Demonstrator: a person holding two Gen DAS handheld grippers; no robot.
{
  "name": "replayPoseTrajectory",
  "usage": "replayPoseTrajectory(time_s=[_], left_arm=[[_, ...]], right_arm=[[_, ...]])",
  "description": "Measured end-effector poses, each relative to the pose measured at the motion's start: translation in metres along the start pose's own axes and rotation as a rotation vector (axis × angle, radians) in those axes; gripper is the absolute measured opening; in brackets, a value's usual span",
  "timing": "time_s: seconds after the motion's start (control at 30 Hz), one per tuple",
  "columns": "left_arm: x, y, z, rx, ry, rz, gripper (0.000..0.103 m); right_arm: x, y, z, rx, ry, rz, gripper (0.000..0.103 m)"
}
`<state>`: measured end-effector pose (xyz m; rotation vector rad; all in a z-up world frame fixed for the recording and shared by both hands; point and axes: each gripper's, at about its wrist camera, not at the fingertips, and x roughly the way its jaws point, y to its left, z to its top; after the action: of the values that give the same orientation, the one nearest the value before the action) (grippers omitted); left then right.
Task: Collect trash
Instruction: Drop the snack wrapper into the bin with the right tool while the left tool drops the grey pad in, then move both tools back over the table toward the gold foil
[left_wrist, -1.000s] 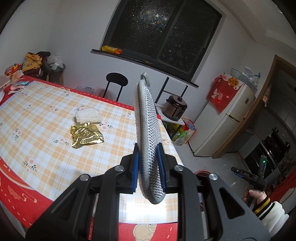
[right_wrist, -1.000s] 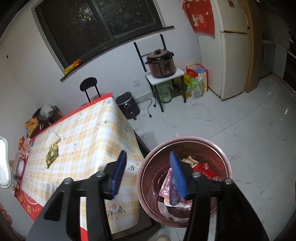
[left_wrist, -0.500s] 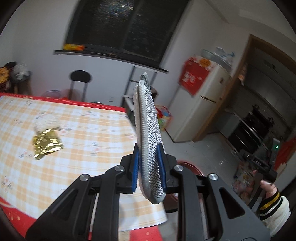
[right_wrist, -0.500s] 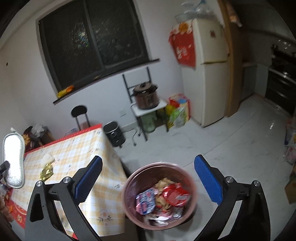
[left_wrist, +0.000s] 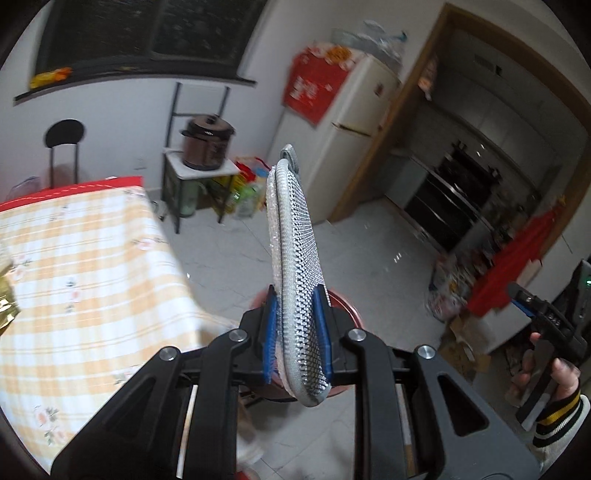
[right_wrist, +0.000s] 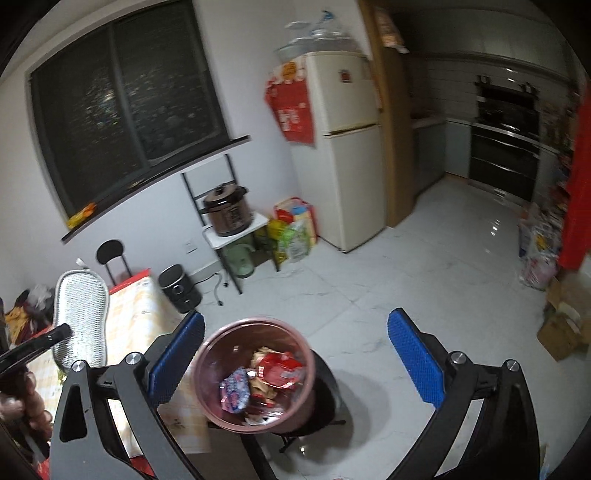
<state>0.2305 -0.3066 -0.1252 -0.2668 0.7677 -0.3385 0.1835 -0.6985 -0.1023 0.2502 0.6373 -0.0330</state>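
Two grippers show in these views. At the bottom centre of the left wrist view, the left gripper (left_wrist: 295, 332) is clamped on a flat silver mesh pad (left_wrist: 295, 258), its blue pads (left_wrist: 320, 325) pressing on both faces of the lower part. The pad stands edge-on and nearly upright, rising toward the middle of the frame, with a small grey loop at its top end. Behind its lower part a bit of the reddish rim of the trash bin (left_wrist: 352, 314) peeks out. A table (left_wrist: 85, 266) with an orange checked cloth fills the left of that frame.

In the right wrist view, the right gripper (right_wrist: 295, 354) has just been opening and now stands with its blue pads (right_wrist: 415, 360) wide apart and nothing between them. The trash bin (right_wrist: 255, 424) sits at lower centre, on the floor beside the table's corner, holding red and blue wrappers (right_wrist: 273, 373). The mesh pad appears at the left edge of this frame, broad face toward the camera, above the table. A hand (right_wrist: 22, 402) shows at the lower left edge, and in the left wrist view a hand (left_wrist: 546, 376) in a striped cuff holds the other gripper's handle at the lower right.
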Motion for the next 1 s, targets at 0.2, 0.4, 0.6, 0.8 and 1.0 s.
replayPoseTrajectory(time_s=[0.2, 0.4, 0.6, 0.8, 1.0], left_arm=[[0.059, -0.035, 0.006, 0.102, 0.079, -0.067, 0.029], [0.073, -0.047, 0.013, 0.149, 0.07, -0.018, 0.083], [0.022, -0.034, 0.024, 0.137, -0.033, 0.016, 0.097], [-0.035, -0.002, 0.033, 0.063, -0.123, 0.1, 0.097], [-0.091, 0.035, 0.028, -0.007, -0.198, 0.219, 0.097]], right_arm=[[-0.009, -0.034, -0.017, 0.078, 0.018, -0.073, 0.098], [-0.014, -0.04, -0.018, 0.09, 0.006, -0.083, 0.098], [-0.018, -0.035, -0.007, 0.077, -0.027, -0.069, 0.098], [-0.013, -0.02, 0.002, 0.045, -0.037, -0.032, 0.098], [-0.002, 0.014, 0.006, -0.026, -0.021, 0.017, 0.098]])
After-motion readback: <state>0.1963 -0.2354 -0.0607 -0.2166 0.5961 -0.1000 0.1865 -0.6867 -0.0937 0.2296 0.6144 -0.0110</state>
